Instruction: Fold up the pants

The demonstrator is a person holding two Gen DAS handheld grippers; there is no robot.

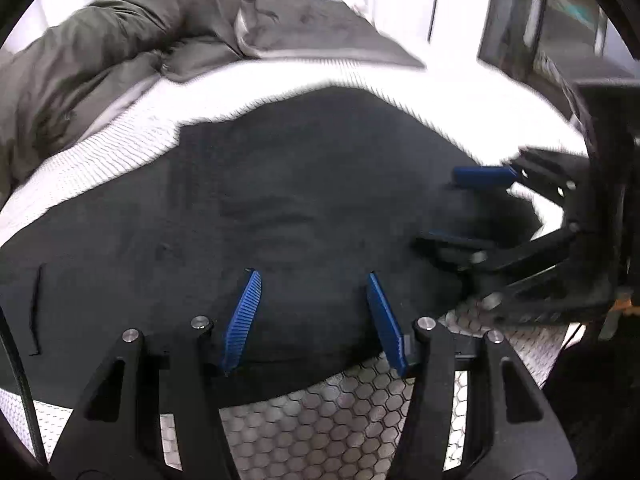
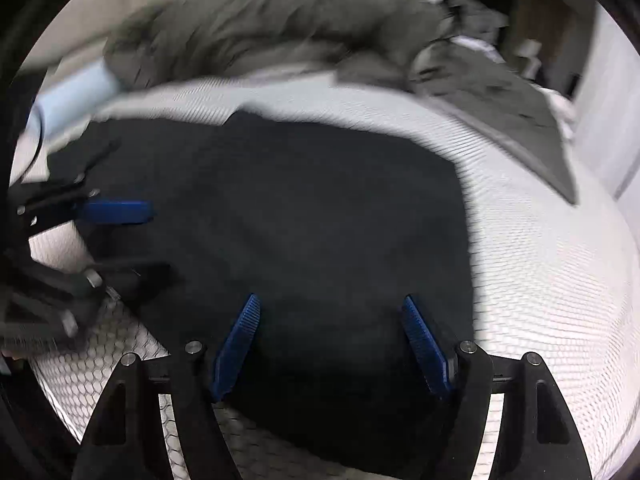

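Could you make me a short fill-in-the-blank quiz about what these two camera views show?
1. The dark flat-lying pants rest on a ____ textured bed cover.
2. The ribbed pads on the left gripper are coloured ____.
3. Neither the left gripper nor the right gripper grips cloth; the jaws of both stand ____.
4. Behind the pants lies a rumpled ____ puffy blanket.

Missing words: white; blue; open; grey

Both grippers tilt downward side by side, the left gripper [image 1: 312,276] and the right gripper [image 2: 332,300] each with jaws apart, gripping nothing.
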